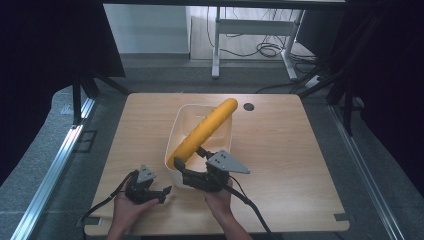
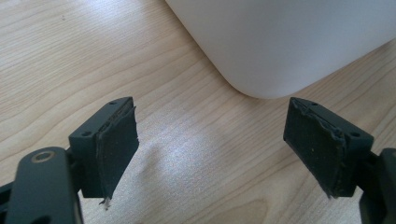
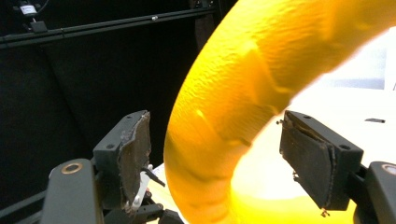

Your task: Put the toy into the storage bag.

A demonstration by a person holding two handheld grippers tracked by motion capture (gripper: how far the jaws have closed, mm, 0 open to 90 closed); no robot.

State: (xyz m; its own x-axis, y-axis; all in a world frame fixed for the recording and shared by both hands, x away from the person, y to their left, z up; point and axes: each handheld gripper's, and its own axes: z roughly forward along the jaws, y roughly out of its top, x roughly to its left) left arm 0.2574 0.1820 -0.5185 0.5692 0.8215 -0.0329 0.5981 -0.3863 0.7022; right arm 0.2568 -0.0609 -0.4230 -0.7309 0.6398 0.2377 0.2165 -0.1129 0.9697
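Wood table (image 1: 300, 150): 1 white bin (image 1: 176, 131), 1 yellow banana (image 1: 205, 131), 2 grippers, both open.

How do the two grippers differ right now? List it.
The right gripper has the yellow corn cob between its jaws, pads off it; the left gripper has bare table between its jaws. The right reaches over the white tub; the left sits beside it. Both stand open.

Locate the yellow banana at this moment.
In the high view the banana lies slantwise across the white tub at mid-table, its near end between the open right gripper.
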